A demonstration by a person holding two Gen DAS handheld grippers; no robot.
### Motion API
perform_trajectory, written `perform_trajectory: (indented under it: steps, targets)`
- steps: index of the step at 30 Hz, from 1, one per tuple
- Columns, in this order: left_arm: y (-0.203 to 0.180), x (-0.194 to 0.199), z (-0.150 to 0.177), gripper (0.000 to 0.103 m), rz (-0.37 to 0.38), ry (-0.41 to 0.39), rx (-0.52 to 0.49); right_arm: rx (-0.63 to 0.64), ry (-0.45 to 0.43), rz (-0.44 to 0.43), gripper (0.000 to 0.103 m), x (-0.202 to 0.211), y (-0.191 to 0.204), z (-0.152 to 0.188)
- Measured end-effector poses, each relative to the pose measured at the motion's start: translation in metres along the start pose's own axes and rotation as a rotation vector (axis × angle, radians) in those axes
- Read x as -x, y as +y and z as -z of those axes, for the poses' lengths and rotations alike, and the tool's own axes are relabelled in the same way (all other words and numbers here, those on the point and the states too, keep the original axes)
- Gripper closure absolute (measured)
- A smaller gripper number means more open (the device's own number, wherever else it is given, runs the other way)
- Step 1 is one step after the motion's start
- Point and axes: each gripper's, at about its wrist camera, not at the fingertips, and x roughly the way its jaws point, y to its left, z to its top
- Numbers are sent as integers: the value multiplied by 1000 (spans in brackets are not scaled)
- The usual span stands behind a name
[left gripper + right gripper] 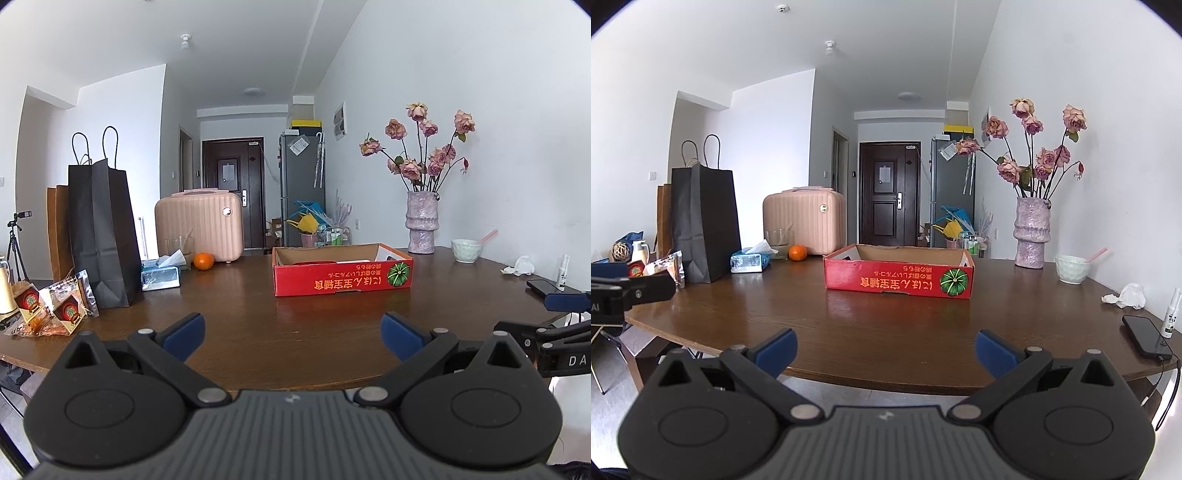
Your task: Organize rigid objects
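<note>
At the far left of the glossy dark wood surface (295, 325) lie crinkled foil snack packets (62, 306), just beside a tall matte black paper bag (99, 236) with cord handles and a brown paper bag behind it. Next comes a soft blue tissue pack (160, 275), a clear glass (180, 251) and a round orange (204, 261), with a ribbed pink hard-shell case (199, 225) standing behind them.

The left tool (291, 334) hovers over the near edge, its blue-padded fingers spread wide and holding nothing. Straight ahead, near the middle of the surface, sits the shallow red cardboard box (341, 277), rectangular, printed with yellow characters and a green squash; something pale lies inside it, though the low angle hides what it is.

In the right wrist view the right tool (886, 354) is likewise spread wide and empty, poised above the near edge, well apart from the box. Further right stand a knobbly, glazed lilac vase (1030, 232) of faded pink roses, a faceted pale bowl (1071, 269) with a pink straw, a crumpled tissue (1128, 295), a flat black phone (1145, 336) on a cable and a slim white spray bottle (1171, 314).
</note>
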Motion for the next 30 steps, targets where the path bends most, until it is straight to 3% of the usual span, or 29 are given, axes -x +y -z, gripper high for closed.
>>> perform_trajectory:
  steps: [30]
  targets:
    - [-1,0,1,0,0,7,-2,-14,9,5,0,-1,-1,0]
